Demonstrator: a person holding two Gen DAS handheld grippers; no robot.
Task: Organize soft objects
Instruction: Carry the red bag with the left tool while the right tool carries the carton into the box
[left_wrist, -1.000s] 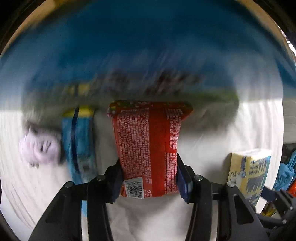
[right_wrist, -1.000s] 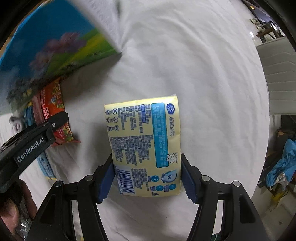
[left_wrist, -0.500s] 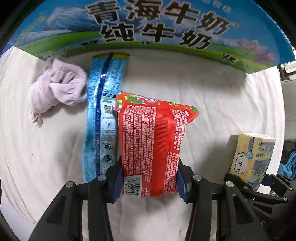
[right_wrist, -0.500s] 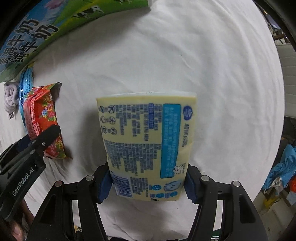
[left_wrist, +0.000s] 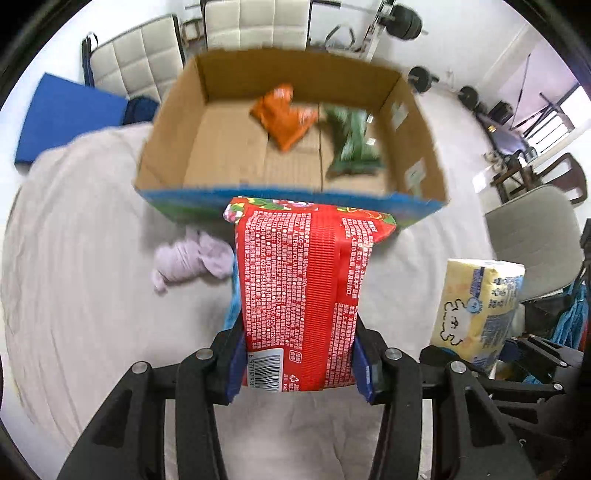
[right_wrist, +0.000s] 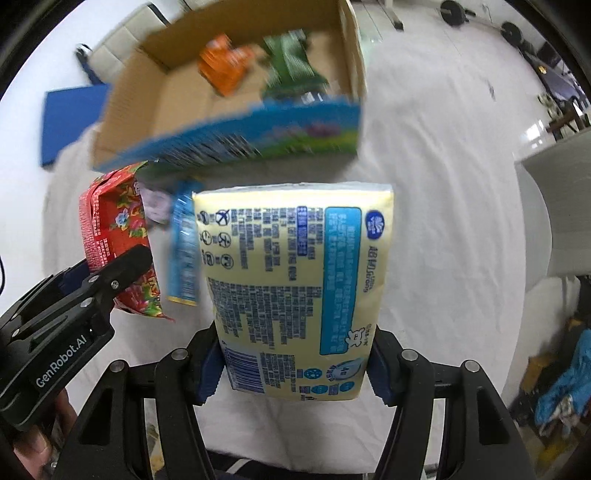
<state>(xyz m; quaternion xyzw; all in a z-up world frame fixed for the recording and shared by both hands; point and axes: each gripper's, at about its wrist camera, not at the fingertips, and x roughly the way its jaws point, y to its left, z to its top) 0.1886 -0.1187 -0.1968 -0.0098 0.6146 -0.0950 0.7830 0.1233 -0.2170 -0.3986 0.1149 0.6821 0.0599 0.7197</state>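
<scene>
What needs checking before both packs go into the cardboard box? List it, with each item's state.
1. Left gripper clamped on the red pack: ok.
2. Right gripper clamped on the yellow tissue pack: ok.
3. Cardboard box open on top: ok.
4. Free floor in the box beside the orange bag and the green bag: ok.
5. Packs lifted above the box's near rim: cannot tell.
6. Lilac cloth and blue pack boxed: not ok, both lie on the sheet.

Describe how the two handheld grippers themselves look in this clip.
Both match: the left gripper and right gripper have black angular frames with triangular cut-outs, silver round bolt heads, and blue ribbed pads on the fingers. The left one's side carries white "GenRobot.AI" lettering. No cables or sleeves show.
</scene>
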